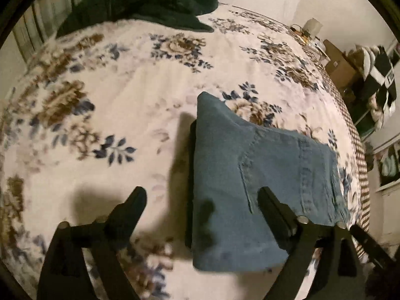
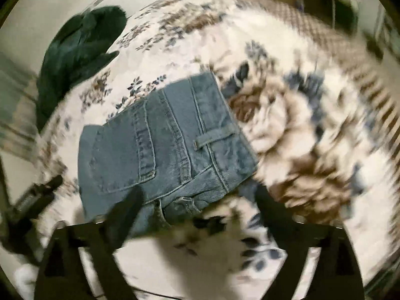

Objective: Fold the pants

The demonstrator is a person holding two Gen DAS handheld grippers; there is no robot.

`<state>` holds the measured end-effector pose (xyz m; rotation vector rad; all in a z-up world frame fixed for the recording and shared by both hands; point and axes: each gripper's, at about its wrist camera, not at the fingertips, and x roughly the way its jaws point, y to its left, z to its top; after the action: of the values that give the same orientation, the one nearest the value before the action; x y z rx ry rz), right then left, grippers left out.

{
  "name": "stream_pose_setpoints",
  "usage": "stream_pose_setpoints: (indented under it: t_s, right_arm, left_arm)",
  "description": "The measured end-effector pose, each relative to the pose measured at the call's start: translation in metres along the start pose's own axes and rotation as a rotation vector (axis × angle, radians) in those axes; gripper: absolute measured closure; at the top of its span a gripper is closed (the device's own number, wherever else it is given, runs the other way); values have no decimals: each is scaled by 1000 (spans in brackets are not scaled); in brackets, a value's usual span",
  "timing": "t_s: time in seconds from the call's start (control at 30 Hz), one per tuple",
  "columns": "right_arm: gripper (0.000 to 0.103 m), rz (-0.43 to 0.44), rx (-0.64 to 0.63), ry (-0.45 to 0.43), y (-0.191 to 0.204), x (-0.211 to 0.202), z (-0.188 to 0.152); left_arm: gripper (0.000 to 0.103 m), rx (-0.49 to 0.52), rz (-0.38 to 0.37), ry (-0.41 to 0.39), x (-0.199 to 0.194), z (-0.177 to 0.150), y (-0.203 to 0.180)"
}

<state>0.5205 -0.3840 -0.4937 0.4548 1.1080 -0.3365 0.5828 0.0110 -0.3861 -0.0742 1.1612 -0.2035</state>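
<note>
Folded pants (image 1: 252, 185) lie flat on the bed (image 1: 120, 115), toward its right side and nearer the camera than the bed's middle. A heap of cloth (image 1: 150, 2) lies on the bed at its far edge, well apart from the pants and to their left. In the left wrist view, the left gripper (image 1: 202, 195) stands above the pants' left edge, one finger over the bed, the other over the pants. In the right wrist view, the right gripper (image 2: 200, 195) stands above the pants' near right corner (image 2: 160, 147). Boxes (image 1: 340, 65) stand beyond the bed's right edge.
</note>
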Motion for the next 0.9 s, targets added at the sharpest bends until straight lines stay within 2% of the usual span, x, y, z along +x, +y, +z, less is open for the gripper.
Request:
stream_pose_setpoints:
  t_s: [0.1, 0.23, 0.53, 0.9]
  right_arm:
    - [3, -105, -122, -84, 19, -39, 1]
    - [2, -136, -174, -135, 26, -87, -1]
    - [2, -83, -225, -209, 16, -212, -19]
    - [2, 11, -313, -338, -3, -387, -76]
  left_arm:
    - [11, 40, 39, -30, -28, -8, -20]
    - [11, 70, 72, -66, -70, -20, -44]
    - [11, 55, 93, -147, -179, -48, -77]
    - [11, 21, 129, -281, -329, -113, -116]
